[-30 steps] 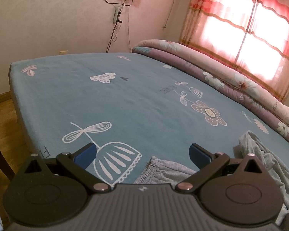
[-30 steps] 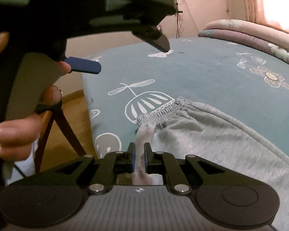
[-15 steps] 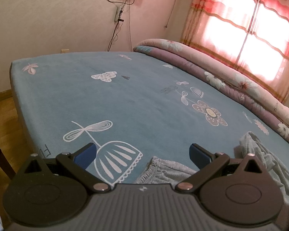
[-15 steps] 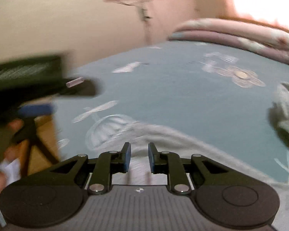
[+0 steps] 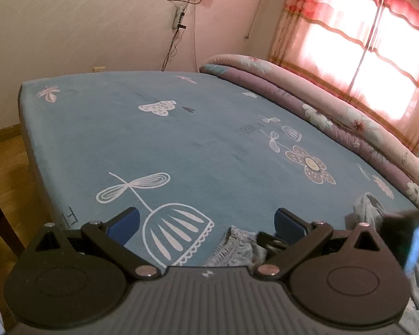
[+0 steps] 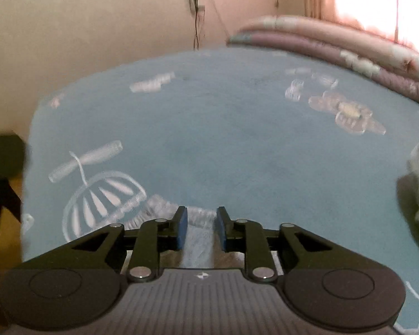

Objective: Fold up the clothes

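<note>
Right jaws just let go, cloth slack beneath.
My right gripper (image 6: pixel 200 230) has been opening, its pads clear of the grey trousers (image 6: pixel 198 247) on the bed (image 6: pixel 237 145); the left gripper (image 5: pixel 206 224) gapes empty. I fear the waistband (image 5: pixel 233 244) bunches if I drag.

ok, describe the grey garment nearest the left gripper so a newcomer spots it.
Start at the blue bed sheet and follow its near edge to the white bell-flower print. Just right of it lie the grey pants, the only piece with a gathered elastic waistband.
</note>
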A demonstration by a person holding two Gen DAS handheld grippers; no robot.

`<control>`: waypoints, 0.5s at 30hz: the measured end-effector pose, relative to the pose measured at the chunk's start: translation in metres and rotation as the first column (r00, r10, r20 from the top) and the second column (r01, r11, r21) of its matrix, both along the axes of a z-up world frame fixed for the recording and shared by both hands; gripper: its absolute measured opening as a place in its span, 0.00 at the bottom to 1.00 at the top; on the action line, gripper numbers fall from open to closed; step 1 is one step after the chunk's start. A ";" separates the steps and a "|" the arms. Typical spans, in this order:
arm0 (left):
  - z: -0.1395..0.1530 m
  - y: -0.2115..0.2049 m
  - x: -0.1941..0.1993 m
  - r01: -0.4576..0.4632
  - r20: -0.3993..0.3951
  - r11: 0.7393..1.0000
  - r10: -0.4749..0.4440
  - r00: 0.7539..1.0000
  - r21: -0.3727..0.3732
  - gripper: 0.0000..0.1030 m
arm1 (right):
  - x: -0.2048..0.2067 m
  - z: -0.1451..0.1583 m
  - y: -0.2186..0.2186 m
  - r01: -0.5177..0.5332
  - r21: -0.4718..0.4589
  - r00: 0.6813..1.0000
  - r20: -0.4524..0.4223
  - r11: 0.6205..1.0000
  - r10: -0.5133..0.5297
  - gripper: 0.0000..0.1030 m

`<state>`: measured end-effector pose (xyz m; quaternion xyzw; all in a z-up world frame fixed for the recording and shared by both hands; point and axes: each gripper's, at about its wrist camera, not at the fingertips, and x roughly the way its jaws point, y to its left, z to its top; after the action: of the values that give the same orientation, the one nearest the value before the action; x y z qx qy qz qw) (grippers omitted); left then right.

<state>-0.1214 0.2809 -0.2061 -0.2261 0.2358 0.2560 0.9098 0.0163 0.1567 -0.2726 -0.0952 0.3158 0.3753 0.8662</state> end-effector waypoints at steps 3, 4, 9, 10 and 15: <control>0.001 0.002 -0.004 -0.011 0.010 1.000 0.011 1.000 -0.004 0.99 | -0.024 0.008 -0.008 -0.091 -0.007 0.996 0.013 0.996 0.091 0.27; 0.001 0.002 -0.004 -0.015 0.010 1.000 0.015 1.000 -0.004 0.99 | -0.031 0.007 -0.008 -0.125 -0.024 0.992 0.018 0.992 0.125 0.27; 0.000 0.003 -0.004 -0.014 -0.003 1.000 0.014 1.000 0.003 0.99 | -0.050 -0.023 0.011 -0.167 -0.209 0.977 0.097 0.964 0.190 0.29; 0.000 0.004 -0.004 -0.017 -0.001 1.000 0.017 1.000 0.002 0.99 | -0.052 -0.023 0.011 -0.170 -0.223 0.974 0.108 0.960 0.198 0.29; 0.000 0.008 -0.007 -0.034 0.006 0.999 0.034 0.999 -0.007 0.99 | -0.062 0.003 -0.005 -0.192 -0.148 0.975 0.081 0.970 0.205 0.30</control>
<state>-0.1282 0.2888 -0.2065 -0.2340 0.2301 0.2699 0.9052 -0.0458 0.1520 -0.2692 -0.2046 0.2882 0.4321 0.8297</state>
